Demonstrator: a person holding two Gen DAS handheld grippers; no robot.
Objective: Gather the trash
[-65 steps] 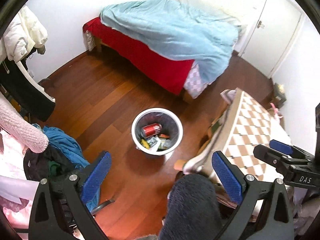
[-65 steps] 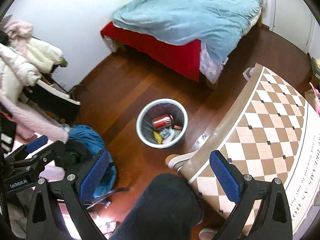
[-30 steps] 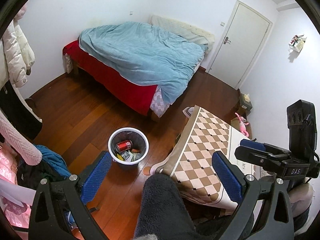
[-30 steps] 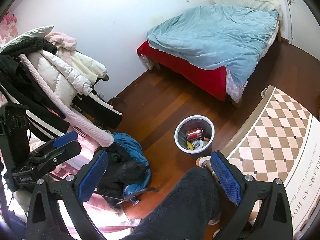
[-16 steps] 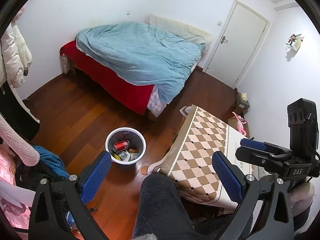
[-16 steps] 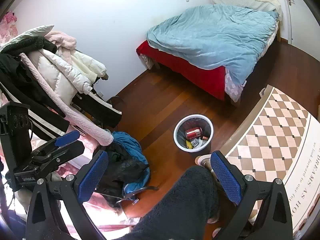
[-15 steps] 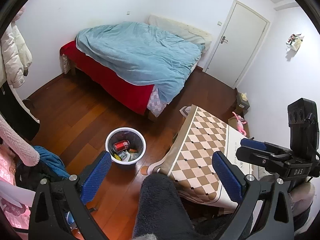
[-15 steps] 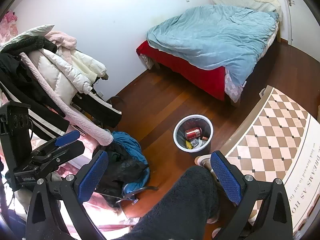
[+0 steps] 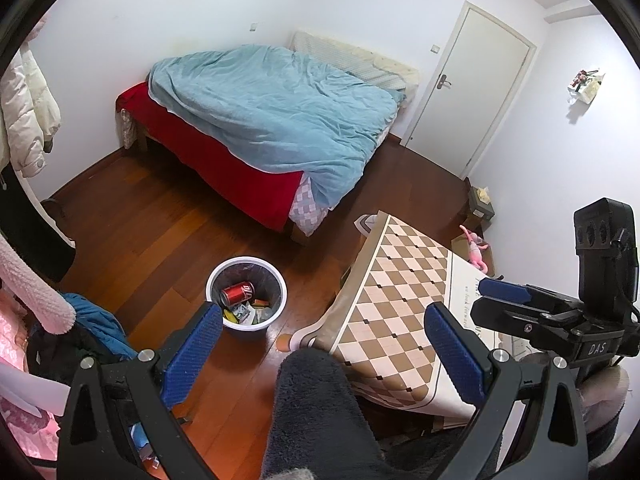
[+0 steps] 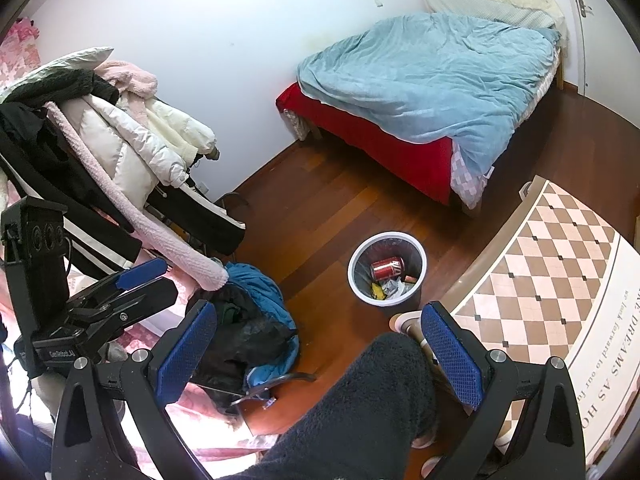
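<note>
The bin (image 9: 247,294) stands on the floor (image 9: 132,232) between the bed (image 9: 256,128) and the table (image 9: 400,304), with a red can (image 9: 237,293) lying on its side among scraps inside it. You hold both hand-held grippers high above it, empty, jaws wide apart: from the left hand-held gripper (image 9: 320,344) the bin lies ahead and left, by the left finger, and from the right hand-held gripper (image 10: 320,344) it lies ahead and slightly right. Neither looks clearly nearer, and no loose trash shows on the floor, so any next pickup is unclear.
</note>
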